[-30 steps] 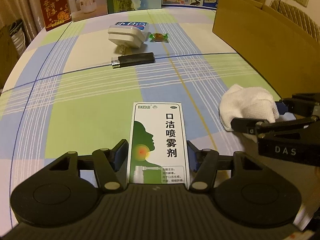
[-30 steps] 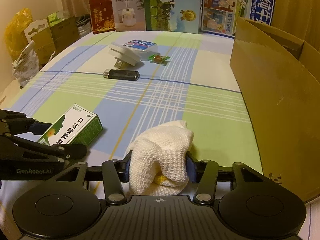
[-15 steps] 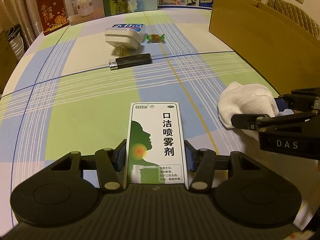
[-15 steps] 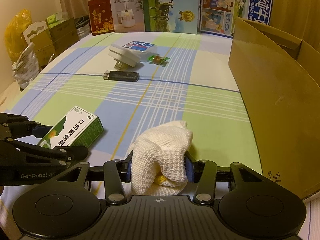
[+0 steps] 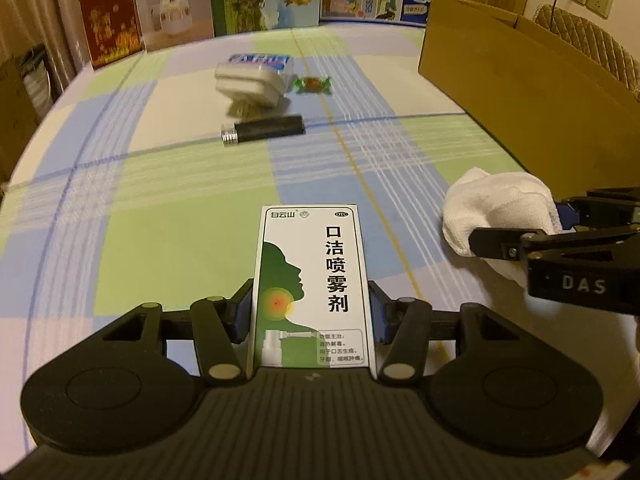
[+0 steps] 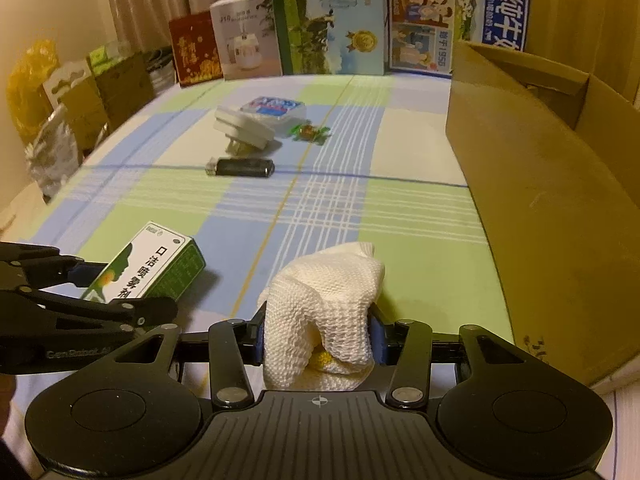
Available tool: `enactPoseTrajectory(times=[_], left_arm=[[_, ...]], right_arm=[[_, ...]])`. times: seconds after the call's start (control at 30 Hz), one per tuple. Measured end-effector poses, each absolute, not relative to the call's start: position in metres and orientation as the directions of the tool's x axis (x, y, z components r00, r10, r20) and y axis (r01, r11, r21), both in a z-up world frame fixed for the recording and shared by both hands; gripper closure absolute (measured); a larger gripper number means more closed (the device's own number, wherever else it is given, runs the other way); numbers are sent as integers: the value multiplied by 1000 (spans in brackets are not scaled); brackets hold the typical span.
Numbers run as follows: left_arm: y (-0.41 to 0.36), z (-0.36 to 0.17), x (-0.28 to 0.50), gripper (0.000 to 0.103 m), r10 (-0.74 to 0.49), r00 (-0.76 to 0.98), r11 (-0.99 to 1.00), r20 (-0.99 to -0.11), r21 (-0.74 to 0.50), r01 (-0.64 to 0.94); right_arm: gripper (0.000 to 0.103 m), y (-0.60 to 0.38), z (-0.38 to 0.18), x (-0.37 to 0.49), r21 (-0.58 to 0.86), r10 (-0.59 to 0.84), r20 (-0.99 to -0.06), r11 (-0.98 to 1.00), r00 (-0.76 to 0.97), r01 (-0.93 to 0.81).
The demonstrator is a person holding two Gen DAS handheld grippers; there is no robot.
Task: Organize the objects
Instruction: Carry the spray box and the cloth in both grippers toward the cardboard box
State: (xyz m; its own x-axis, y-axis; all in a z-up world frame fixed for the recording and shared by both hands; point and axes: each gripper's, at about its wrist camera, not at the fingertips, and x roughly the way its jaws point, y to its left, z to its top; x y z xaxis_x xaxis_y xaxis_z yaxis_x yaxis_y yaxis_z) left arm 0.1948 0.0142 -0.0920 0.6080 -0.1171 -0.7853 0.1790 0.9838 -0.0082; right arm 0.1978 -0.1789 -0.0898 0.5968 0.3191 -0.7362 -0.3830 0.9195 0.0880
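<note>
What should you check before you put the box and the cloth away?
1. Left gripper shut on the medicine box: ok.
2. Right gripper shut on the white cloth: ok.
3. Cardboard box within view to the right, top open: ok.
4. Room inside the cardboard box: cannot tell.
5. Path clear of the plug, lighter and candy, all farther back on the table: ok.

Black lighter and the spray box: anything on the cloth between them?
Nothing. Both views show only bare checked tablecloth between the black lighter and the spray box.
</note>
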Motion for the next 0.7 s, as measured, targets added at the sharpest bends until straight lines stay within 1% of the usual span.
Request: enactPoseTrajectory(times=[0.17, 0.33, 0.7], left_arm=[[13, -70, 189, 53, -107, 641, 986, -760, 3, 168], [6, -37, 166, 53, -125, 672, 986, -730, -15, 167], [-22, 10, 107, 53, -167, 712, 983, -682, -59, 174]], right_arm=[[59, -186, -71, 186, 68, 308, -715, 924, 628, -376], [59, -194, -51, 161, 67, 316, -698, 922, 643, -380], [59, -230, -4, 105, 112, 312, -650, 941, 694, -318]])
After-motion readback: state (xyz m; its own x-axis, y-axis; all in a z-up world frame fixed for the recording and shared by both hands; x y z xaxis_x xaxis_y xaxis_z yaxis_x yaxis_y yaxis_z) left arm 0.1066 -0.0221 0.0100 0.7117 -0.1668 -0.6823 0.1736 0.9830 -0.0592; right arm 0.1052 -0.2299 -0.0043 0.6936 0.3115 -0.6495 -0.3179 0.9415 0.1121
